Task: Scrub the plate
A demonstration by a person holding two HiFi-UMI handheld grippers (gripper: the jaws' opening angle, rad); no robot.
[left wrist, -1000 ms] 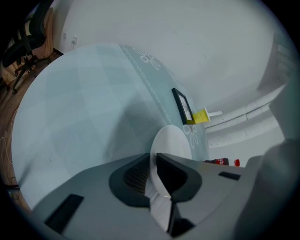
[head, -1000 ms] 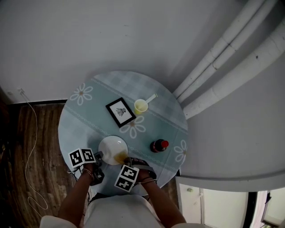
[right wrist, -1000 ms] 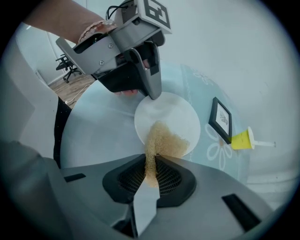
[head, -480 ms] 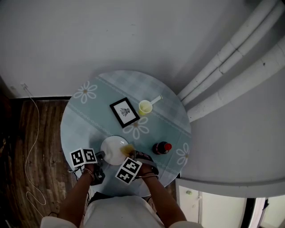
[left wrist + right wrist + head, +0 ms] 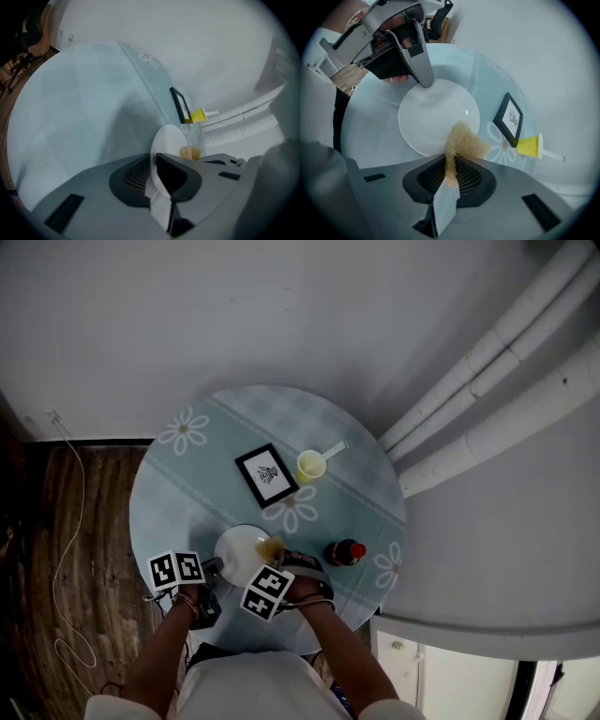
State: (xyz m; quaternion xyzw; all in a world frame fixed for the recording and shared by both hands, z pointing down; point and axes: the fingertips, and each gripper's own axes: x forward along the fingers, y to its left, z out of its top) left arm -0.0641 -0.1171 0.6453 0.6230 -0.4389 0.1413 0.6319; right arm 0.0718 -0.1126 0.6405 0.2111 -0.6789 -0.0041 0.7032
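Round table (image 5: pixel 202 479), pale blue cloth with daisy print, is filling the centre of the head view. Plank floor (image 5: pixel 56 549) is showing at left, and white pipes (image 5: pixel 487 362) are running across the upper right.

Head view. White plate (image 5: pixel 239 549) is lying at the table's lower edge, nearest the person. Left gripper (image 5: pixel 214 568) is meeting its lower-left rim. Right gripper (image 5: pixel 274 557) is bearing a tan scrub pad (image 5: pixel 271 547) at the plate's right edge. Picture frame (image 5: pixel 267 474) and yellow cup (image 5: pixel 310 465) are sitting higher in frame, well apart from the plate. Red-capped bottle (image 5: pixel 345 552) is standing near the right gripper, on its right.

Left gripper view. Jaws are clamping the plate's near rim, one on each face. The pad is showing beyond, at the far side.

Right gripper view. Jaws are pinching the pad by a thin fold. Most of it is bulging out in front and resting on the plate's rim at lower centre. The left gripper is holding the rim at upper left.

Hazards, judged.
- The pad is sitting at the very rim, so a stroke could run off onto the cloth.
- The thin pinch could let the pad drag free under pressure.
- Downward force opposite the single clamp could tip or slide the plate.
- A wide sweep to the right could knock the bottle.
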